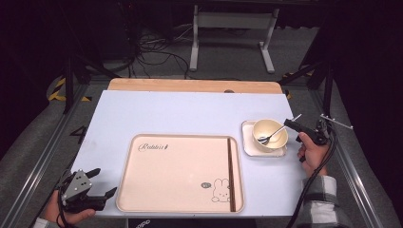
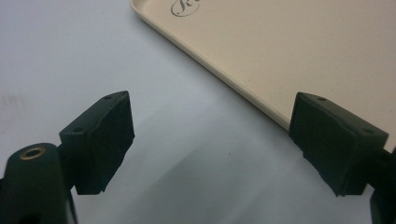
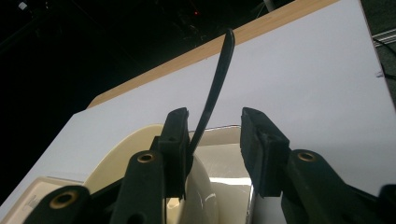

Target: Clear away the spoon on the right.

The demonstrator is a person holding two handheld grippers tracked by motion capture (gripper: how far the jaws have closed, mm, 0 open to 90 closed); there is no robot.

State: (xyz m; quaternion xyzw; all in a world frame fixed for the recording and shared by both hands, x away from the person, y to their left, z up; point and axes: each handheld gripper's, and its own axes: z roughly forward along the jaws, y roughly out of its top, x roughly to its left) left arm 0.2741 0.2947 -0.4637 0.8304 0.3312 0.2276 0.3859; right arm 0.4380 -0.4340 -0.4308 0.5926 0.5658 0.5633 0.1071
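Right gripper point(image 1: 291, 123) sits at the right of the high view, just right of the bowl point(image 1: 270, 134), jaws parted. The spoon point(image 1: 278, 130) lies in the bowl, scoop down on the bowl's left floor, handle rising up-right over the rim toward the gripper. In the right gripper view the handle point(image 3: 215, 91) stands between the jaws, against the left pad, with a clear gap to the right pad; no clamp, so the spoon reads as released and propped on the bowl rim. Long axis of the spoon: lower left to upper right in the high view, roughly in line with the gripper. The bowl stands on a small square plate point(image 1: 249, 145), right of centre, just beside the tray point(image 1: 142, 190). The right hand is by far the nearer; the left gripper point(image 1: 103, 182) rests at lower left, well apart, jaws wide and empty, the tray rim point(image 2: 219, 74) crossing the upper right of its own view. Judgement: any retreat should run back up-right along the handle's line, or the left pad may drag the spoon out. Open table lies above and to the right of the bowl; the table edge is near on the right.
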